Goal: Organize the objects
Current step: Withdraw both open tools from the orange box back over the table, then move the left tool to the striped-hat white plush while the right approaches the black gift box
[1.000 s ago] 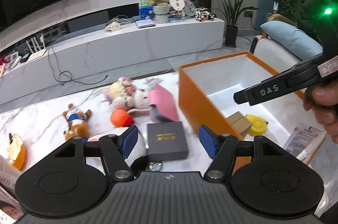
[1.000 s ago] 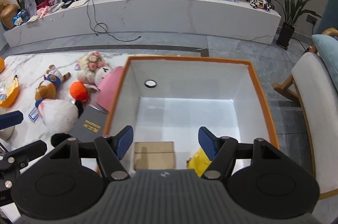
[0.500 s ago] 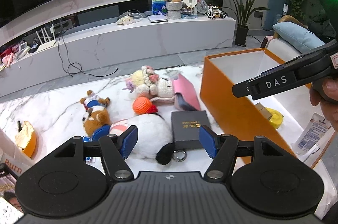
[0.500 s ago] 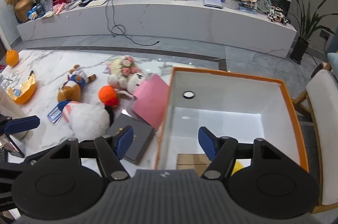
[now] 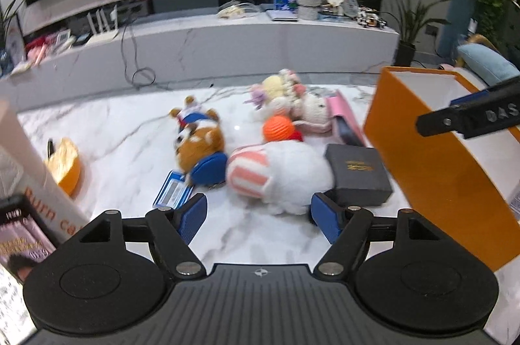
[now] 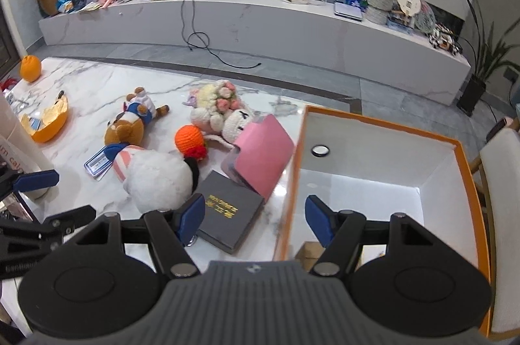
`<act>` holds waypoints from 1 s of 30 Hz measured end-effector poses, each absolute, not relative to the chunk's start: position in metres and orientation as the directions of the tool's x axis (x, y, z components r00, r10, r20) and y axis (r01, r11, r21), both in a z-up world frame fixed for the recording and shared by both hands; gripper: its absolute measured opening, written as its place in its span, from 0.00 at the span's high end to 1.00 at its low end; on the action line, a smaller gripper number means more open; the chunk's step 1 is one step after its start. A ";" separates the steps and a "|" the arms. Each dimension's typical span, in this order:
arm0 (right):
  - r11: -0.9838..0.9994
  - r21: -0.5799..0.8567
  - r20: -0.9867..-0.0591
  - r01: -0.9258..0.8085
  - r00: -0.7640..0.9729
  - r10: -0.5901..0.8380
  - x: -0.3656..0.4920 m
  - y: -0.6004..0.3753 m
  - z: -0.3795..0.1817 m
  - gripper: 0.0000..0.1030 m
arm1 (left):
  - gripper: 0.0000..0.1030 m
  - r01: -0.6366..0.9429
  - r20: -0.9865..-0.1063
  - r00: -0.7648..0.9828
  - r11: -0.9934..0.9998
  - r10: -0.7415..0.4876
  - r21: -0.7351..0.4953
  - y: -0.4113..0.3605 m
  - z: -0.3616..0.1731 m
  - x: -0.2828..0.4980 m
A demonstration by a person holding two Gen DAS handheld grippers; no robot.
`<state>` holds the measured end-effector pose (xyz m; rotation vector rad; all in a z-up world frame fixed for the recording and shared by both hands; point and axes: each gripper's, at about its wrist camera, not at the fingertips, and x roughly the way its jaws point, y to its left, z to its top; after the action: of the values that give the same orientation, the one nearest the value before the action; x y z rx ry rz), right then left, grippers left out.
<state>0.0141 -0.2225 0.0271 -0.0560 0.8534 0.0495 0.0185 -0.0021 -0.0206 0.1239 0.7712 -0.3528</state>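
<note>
A white plush with a pink-striped part (image 5: 279,174) (image 6: 156,172) lies on the marble table just beyond my left gripper (image 5: 259,215), whose jaws are opening with nothing between them. Beside the plush sits a dark grey box with gold lettering (image 5: 359,174) (image 6: 229,210). My right gripper (image 6: 255,216) hangs open and empty over the left wall of the orange box (image 6: 383,179) (image 5: 432,159). A brown bear in blue (image 5: 200,140) (image 6: 128,125), an orange crochet ball (image 5: 279,128) (image 6: 190,140), pale crochet dolls (image 6: 221,107) and a pink pouch (image 6: 263,158) lie further back.
A blue card (image 5: 172,192) lies by the bear. An orange half shell (image 5: 65,161) sits at the left. Books and a tall white pack (image 5: 29,182) stand at my near left. A cardboard box (image 6: 307,250) lies inside the orange box. A chair (image 6: 500,182) stands right.
Both views have slid left, away from the orange box and over the toys. The left jaws have spread wider and now face the white plush instead of the dark box.
</note>
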 end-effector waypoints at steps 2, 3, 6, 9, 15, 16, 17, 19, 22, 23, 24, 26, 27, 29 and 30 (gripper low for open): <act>0.996 -0.040 -0.755 -0.085 0.655 0.026 0.016 -0.215 0.025 0.32 | 0.19 0.334 -0.706 0.660 0.942 -0.256 -0.029 0.005 -0.026 0.023; 0.994 -0.045 -0.757 -0.096 0.653 0.028 0.018 -0.210 0.023 0.32 | 0.19 0.320 -0.711 0.659 0.947 -0.247 -0.033 0.009 -0.028 0.026; 0.990 -0.065 -0.766 -0.124 0.643 0.030 0.024 -0.195 0.016 0.32 | 0.18 0.294 -0.710 0.657 0.953 -0.255 -0.070 0.016 -0.032 0.032; 0.988 -0.066 -0.772 -0.140 0.634 0.039 0.031 -0.182 0.009 0.32 | 0.17 0.274 -0.709 0.645 0.952 -0.285 -0.134 0.018 -0.033 0.041; 0.981 -0.090 -0.781 -0.175 0.624 0.040 0.044 -0.159 -0.007 0.32 | 0.17 0.153 -0.695 0.635 0.936 -0.339 -0.317 0.027 -0.034 0.061; 0.979 -0.088 -0.782 -0.182 0.622 0.045 0.047 -0.156 -0.010 0.32 | 0.17 0.132 -0.697 0.631 0.933 -0.340 -0.335 0.030 -0.034 0.063; 0.976 -0.085 -0.782 -0.199 0.621 0.059 0.049 -0.153 -0.014 0.32 | 0.17 0.113 -0.701 0.627 0.931 -0.338 -0.348 0.032 -0.034 0.065; 0.961 -0.096 -0.782 -0.259 0.617 0.088 0.052 -0.143 -0.020 0.32 | 0.17 0.090 -0.706 0.631 0.933 -0.323 -0.347 0.035 -0.034 0.066; 0.927 -0.144 -0.779 -0.346 0.618 0.110 0.051 -0.126 -0.028 0.32 | 0.17 0.071 -0.717 0.644 0.954 -0.266 -0.290 0.037 -0.033 0.068; 0.918 -0.151 -0.779 -0.365 0.616 0.117 0.052 -0.122 -0.031 0.32 | 0.17 0.063 -0.720 0.648 0.959 -0.250 -0.277 0.038 -0.033 0.068; 0.912 -0.155 -0.780 -0.381 0.613 0.123 0.053 -0.118 -0.034 0.32 | 0.17 0.057 -0.721 0.648 0.960 -0.245 -0.275 0.041 -0.033 0.068; 0.904 -0.169 -0.785 -0.394 0.608 0.119 0.055 -0.112 -0.040 0.32 | 0.17 0.047 -0.722 0.642 0.953 -0.257 -0.298 0.046 -0.034 0.067; 0.899 -0.178 -0.781 -0.401 0.613 0.118 0.057 -0.110 -0.043 0.32 | 0.17 0.045 -0.720 0.641 0.950 -0.266 -0.310 0.049 -0.033 0.067; 0.886 -0.193 -0.768 -0.421 0.628 0.131 0.059 -0.106 -0.047 0.31 | 0.17 0.046 -0.717 0.644 0.949 -0.266 -0.311 0.051 -0.032 0.065; 0.882 -0.202 -0.761 -0.426 0.635 0.133 0.061 -0.106 -0.048 0.28 | 0.17 0.051 -0.717 0.645 0.951 -0.264 -0.304 0.052 -0.031 0.064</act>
<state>0.0606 -0.1060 -0.0475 -0.3843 0.8249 0.3290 0.0642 0.0515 -0.0309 -0.2672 0.8535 -0.1818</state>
